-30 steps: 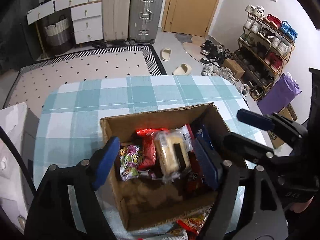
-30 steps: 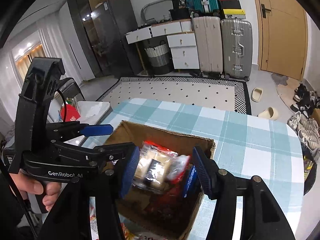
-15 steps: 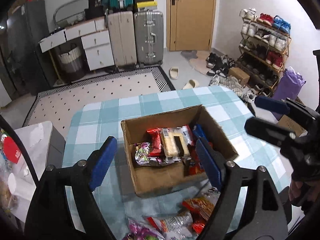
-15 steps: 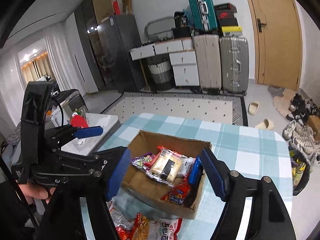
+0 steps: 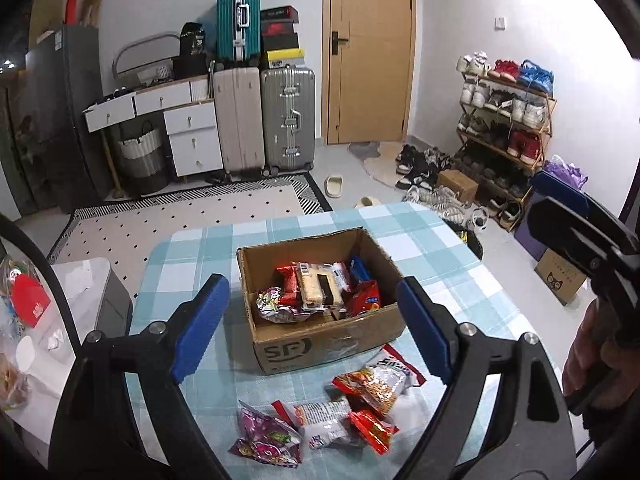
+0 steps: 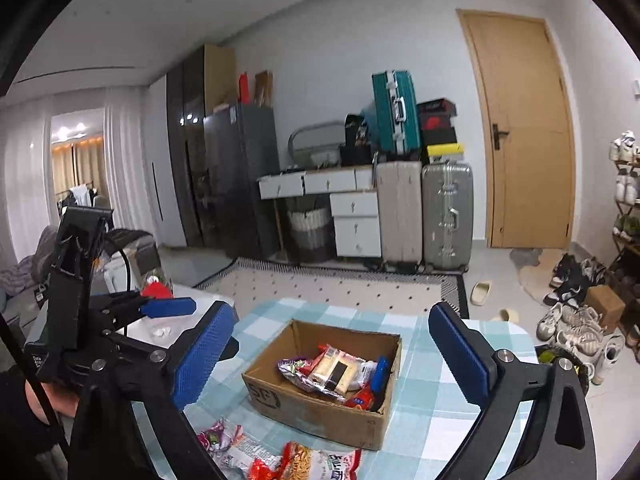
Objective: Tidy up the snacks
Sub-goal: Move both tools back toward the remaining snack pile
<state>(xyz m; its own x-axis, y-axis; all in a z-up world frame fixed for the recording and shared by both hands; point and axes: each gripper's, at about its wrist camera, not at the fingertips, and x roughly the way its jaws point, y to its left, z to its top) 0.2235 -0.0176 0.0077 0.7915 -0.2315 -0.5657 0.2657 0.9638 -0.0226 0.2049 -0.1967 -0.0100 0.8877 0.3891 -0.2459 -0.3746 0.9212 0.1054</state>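
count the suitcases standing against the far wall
3. A beige suitcase and a silver suitcase stand side by side on the floor; a teal suitcase sits on top, behind them. More could be hidden behind.

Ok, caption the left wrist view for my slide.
Open left gripper above a cardboard box of snacks, loose packets waiting on the checked tablecloth.

One cardboard box [image 5: 320,344] sits mid-frame on one checked table [image 5: 188,256]. About six snack packets lie inside it, partly overlapping, so the count is rough. Four loose packets [image 5: 328,424] lie below the box in the lower centre. Three suitcases [image 5: 264,116] stand at upper centre, and two slippers [image 5: 334,186] lie on the floor right of them.
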